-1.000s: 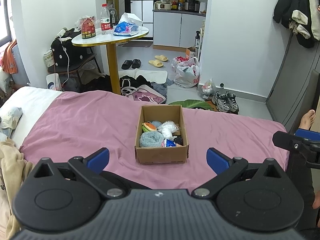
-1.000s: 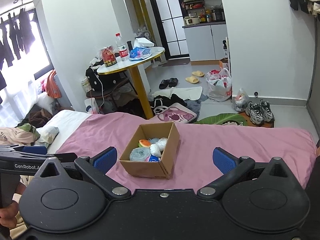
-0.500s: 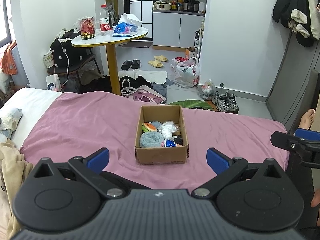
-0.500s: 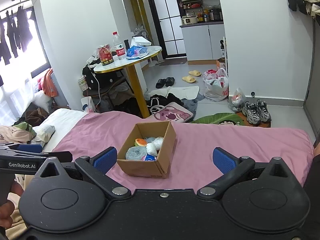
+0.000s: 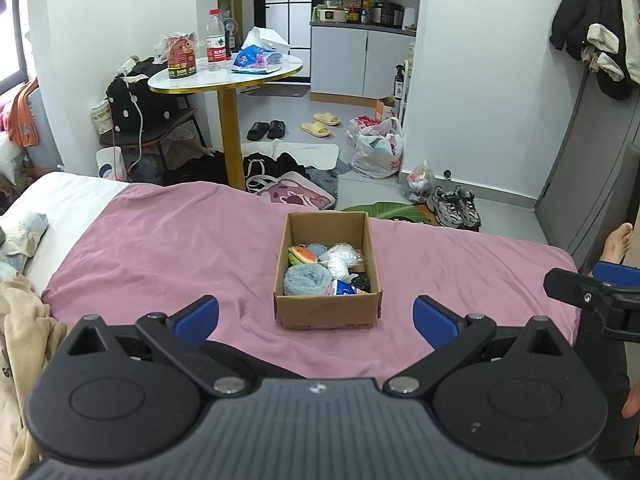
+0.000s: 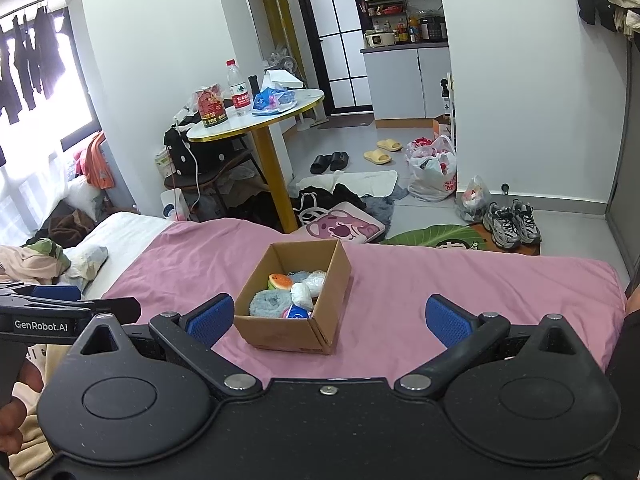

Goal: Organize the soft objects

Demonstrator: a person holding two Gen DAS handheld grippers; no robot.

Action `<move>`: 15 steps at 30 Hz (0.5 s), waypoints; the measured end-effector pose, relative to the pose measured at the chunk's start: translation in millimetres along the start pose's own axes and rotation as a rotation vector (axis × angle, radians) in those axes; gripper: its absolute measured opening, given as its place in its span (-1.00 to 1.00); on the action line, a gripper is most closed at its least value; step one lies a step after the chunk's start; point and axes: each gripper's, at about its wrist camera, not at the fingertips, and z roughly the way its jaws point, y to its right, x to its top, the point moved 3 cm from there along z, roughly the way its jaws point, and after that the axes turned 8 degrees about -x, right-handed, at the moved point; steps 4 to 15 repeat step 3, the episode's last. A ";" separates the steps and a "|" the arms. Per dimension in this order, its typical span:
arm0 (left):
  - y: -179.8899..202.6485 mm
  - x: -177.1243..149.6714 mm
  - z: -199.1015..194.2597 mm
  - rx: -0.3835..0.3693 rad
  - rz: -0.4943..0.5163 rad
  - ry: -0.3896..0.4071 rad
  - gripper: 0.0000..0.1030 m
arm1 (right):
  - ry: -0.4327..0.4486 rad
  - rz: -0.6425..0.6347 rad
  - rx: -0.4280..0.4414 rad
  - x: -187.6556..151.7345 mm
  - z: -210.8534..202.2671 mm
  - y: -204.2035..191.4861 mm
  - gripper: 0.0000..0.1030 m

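Note:
A cardboard box (image 5: 325,317) (image 6: 280,332) stands on the pink bedsheet (image 5: 160,248) (image 6: 440,280). Inside lie a rolled grey-blue towel (image 5: 307,279) (image 6: 270,302), an orange plush (image 5: 303,255) (image 6: 280,281), a white bagged bundle (image 5: 340,258) (image 6: 302,295) and a blue-and-white packet (image 5: 343,289). My left gripper (image 5: 316,318) is open, just short of the box's near wall, holding nothing. My right gripper (image 6: 326,316) is open too, with the box ahead and left of centre. The right gripper's finger (image 5: 580,290) shows at the left wrist view's right edge.
Crumpled beige and patterned clothes (image 6: 36,260) (image 5: 20,336) lie on the bed's left side. Beyond the bed stand a round gold-legged table (image 5: 228,76) with a bottle and packets, bags, slippers and sneakers (image 5: 454,206) on the floor. A bare foot (image 5: 618,242) is at the right.
Both cameras shifted only slightly; the right view swung a little so the box sits marginally lower and more central. Both grippers stayed open and the box's contents did not move.

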 end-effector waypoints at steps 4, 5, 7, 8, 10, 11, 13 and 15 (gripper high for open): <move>0.9 -0.1 1.8 -0.015 0.009 -0.007 0.99 | -0.005 0.000 0.001 -1.4 0.5 0.3 1.00; 0.9 -0.1 1.8 -0.015 0.009 -0.007 0.99 | -0.005 0.000 0.001 -1.4 0.5 0.3 1.00; 0.9 -0.1 1.8 -0.015 0.009 -0.007 0.99 | -0.005 0.000 0.001 -1.4 0.5 0.3 1.00; 0.9 -0.1 1.8 -0.015 0.009 -0.007 0.99 | -0.005 0.000 0.001 -1.4 0.5 0.3 1.00; 0.9 -0.1 1.8 -0.015 0.009 -0.007 0.99 | -0.005 0.000 0.001 -1.4 0.5 0.3 1.00; 0.9 -0.1 1.8 -0.015 0.009 -0.007 0.99 | -0.005 0.000 0.001 -1.4 0.5 0.3 1.00; 0.9 -0.1 1.8 -0.015 0.009 -0.007 0.99 | -0.005 0.000 0.001 -1.4 0.5 0.3 1.00; 0.9 -0.1 1.8 -0.015 0.009 -0.007 0.99 | -0.005 0.000 0.001 -1.4 0.5 0.3 1.00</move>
